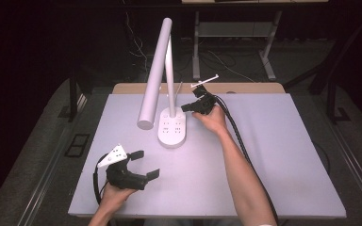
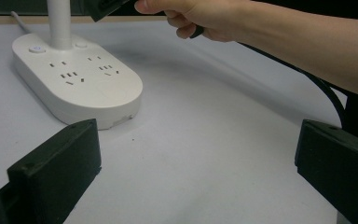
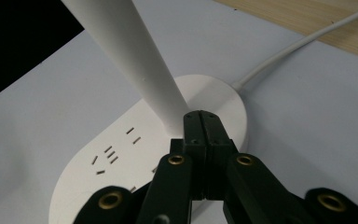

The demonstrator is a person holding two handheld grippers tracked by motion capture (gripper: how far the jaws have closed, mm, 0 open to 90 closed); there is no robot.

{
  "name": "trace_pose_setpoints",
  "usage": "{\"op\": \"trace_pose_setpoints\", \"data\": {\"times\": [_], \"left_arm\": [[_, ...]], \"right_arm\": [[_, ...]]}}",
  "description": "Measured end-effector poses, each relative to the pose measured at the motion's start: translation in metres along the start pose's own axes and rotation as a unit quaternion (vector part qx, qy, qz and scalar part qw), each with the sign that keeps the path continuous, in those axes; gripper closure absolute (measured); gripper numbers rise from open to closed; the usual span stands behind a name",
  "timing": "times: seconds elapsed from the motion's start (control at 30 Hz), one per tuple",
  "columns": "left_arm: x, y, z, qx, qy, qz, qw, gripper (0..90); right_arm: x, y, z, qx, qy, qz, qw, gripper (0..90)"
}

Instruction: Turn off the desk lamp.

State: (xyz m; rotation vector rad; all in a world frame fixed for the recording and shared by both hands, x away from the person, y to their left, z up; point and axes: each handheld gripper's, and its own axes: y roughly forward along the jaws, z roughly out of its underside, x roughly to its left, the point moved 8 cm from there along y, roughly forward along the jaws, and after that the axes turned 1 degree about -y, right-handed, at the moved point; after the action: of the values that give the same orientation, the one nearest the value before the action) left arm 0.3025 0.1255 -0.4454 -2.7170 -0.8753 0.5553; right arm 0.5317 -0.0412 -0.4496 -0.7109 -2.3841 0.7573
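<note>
The left claw (image 1: 143, 164) sits nearest, resting in the person's hand at the near edge of the counter (image 1: 273, 155), its two jaws spread wide with nothing between them. It lies well short of the lamp base (image 1: 172, 127) and points toward it across bare counter.

The right claw (image 1: 188, 108) is the one at work. Its jaws are pressed together, tips meeting, with nothing gripped that I can see, and they sit right at the foot of the lamp's upright stem (image 1: 170, 80), on the far end of the base. From that claw's own camera, the closed tips (image 3: 204, 122) touch or nearly touch the base where the stem rises; I cannot tell whether they are bearing on a button there. The base runs lengthwise toward the person, so the right claw comes in at its far, stem end from the right side.

By count: one desk lamp, with one long tilted head (image 1: 156, 70), one white cord (image 3: 303, 44) leaving the base rearward, and two claws. My guess is a press at the stem end is under way.
</note>
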Motion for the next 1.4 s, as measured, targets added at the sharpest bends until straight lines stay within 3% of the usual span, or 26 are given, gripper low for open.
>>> {"op": "trace_pose_setpoints", "data": {"times": [0.73, 1.0, 1.17, 1.3, 1.4], "left_arm": [[0.001, 0.0, 0.0, 0.001, 0.001, 0.001, 1.0, 0.0], [0.002, 0.0, 0.0, 0.0, 0.0, 0.0, 1.0, 0.0], [0.002, 0.0, 0.0, 0.001, -0.001, 0.0, 1.0, 0.0], [0.001, 0.001, 0.0, 0.002, 0.001, 0.0, 1.0, 0.0], [0.001, 0.001, 0.0, 0.001, 0.0, 0.001, 1.0, 0.0]], "right_arm": [[-0.008, 0.029, 0.011, -0.001, 0.028, 0.001, 0.9996, 90.0], [-0.007, 0.031, 0.011, -0.003, 0.042, -0.002, 0.9991, 90.0], [-0.006, 0.031, 0.012, -0.003, 0.026, 0.015, 0.9995, 90.0], [-0.006, 0.031, 0.012, -0.003, 0.031, 0.02, 0.9993, 90.0], [-0.004, 0.031, 0.012, 0.005, 0.017, 0.034, 0.9993, 90.0]]}}
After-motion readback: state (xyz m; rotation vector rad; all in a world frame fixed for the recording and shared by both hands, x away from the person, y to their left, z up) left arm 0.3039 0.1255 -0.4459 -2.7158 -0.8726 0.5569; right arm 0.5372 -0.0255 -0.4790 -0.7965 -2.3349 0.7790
